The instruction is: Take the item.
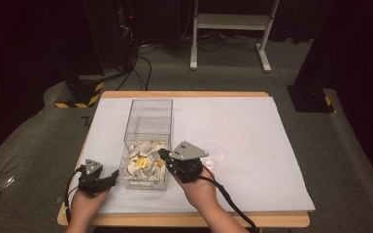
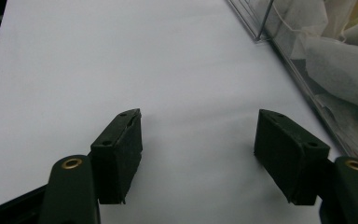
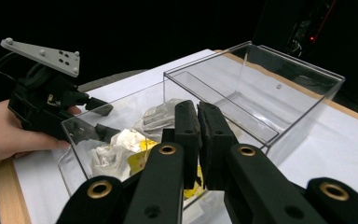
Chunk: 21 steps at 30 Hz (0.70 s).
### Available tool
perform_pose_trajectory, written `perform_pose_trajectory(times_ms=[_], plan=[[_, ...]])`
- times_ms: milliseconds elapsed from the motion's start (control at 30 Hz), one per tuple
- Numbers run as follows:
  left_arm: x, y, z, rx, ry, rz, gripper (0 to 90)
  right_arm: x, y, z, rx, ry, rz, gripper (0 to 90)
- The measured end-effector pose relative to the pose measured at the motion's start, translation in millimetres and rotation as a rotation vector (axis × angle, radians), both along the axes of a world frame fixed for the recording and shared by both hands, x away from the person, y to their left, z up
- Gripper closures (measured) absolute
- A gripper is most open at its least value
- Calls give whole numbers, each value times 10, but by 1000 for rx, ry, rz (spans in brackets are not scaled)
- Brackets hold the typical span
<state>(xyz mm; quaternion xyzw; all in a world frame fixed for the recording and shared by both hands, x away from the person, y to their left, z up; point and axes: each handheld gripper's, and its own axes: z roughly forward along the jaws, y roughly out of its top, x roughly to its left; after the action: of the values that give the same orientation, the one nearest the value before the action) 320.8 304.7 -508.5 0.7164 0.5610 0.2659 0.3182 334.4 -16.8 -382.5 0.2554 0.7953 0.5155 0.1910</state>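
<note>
While the clear box (image 1: 147,145) sits on the white-covered table (image 1: 252,145) with its near compartment heaped with tea bags (image 1: 144,162) and its far compartment bare, the high view puts the right claw (image 1: 164,156) over the near compartment's right wall, and the left claw (image 1: 110,177) low on the table just beside the box's left wall. A small clear dish (image 1: 212,150) lies on the sheet just right of the box, behind the right claw, and it looks empty, though it is too faint to be sure. From the left gripper view, the left claw (image 2: 198,140) is spread wide with nothing between its jaws, the box wall (image 2: 303,70) rising at its right with bags packed behind it. From the right gripper view, the right claw (image 3: 197,135) has its jaws pressed together above the heap (image 3: 121,149), and no bag can be seen pinched between them. Judged from this, the work is at its start: the pile seems untouched, nothing has been carried out of the box, and a bag has yet to be gripped and lifted clear.
</note>
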Motion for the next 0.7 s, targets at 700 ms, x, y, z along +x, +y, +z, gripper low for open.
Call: perform_pose_trajectory(times_ms=[700], plan=[[2,4,2,-3,5,-1,324,9,-347,44,16,-28,-68,872]])
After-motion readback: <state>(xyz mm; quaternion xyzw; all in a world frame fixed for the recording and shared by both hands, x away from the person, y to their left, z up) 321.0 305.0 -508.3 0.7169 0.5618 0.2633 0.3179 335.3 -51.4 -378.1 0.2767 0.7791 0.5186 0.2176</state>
